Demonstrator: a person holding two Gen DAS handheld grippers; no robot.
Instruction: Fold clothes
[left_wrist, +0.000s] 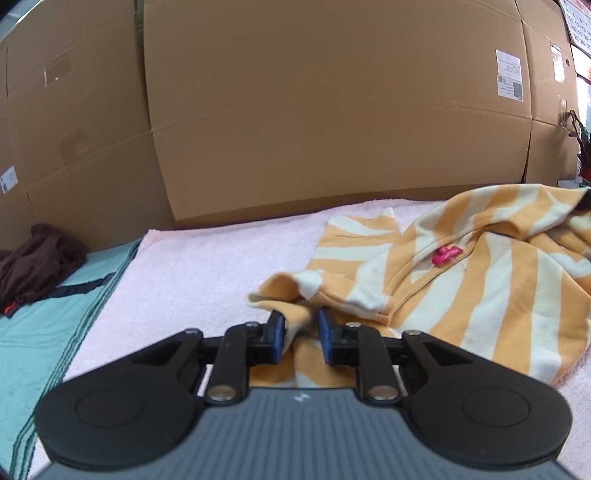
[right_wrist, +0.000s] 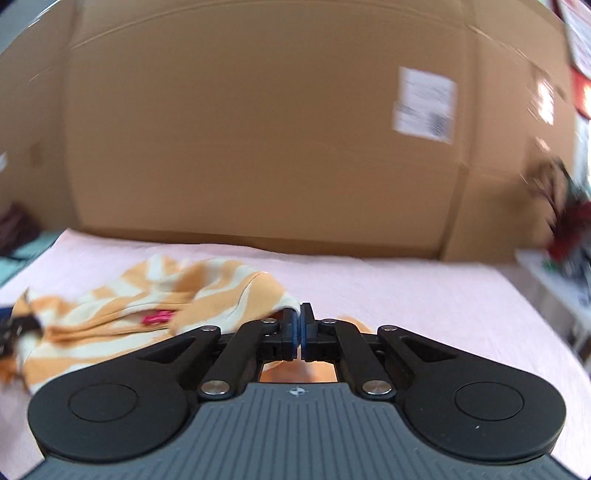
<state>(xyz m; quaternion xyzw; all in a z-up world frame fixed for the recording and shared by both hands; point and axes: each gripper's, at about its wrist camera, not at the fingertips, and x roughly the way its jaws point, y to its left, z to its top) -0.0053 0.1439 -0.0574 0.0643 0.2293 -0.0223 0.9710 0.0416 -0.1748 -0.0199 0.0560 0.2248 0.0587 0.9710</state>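
An orange-and-cream striped garment (left_wrist: 461, 280) with a pink tag (left_wrist: 447, 254) lies rumpled on a pale pink towel (left_wrist: 207, 266). My left gripper (left_wrist: 301, 326) is at its near left corner, its blue pads pressed on a bunched fold of the cloth. In the blurred right wrist view the same garment (right_wrist: 110, 314) stretches left of my right gripper (right_wrist: 300, 317). There the pads are shut together, and the cream hem rises up into the fingertips. More orange cloth shows under and just right of that gripper.
A wall of large cardboard boxes (left_wrist: 314, 110) stands close behind the towel. A teal cloth (left_wrist: 40, 332) with a dark brown garment (left_wrist: 37, 262) on it lies to the left. A red-leaved plant (right_wrist: 565, 236) and a white ledge (right_wrist: 546, 280) are at the right.
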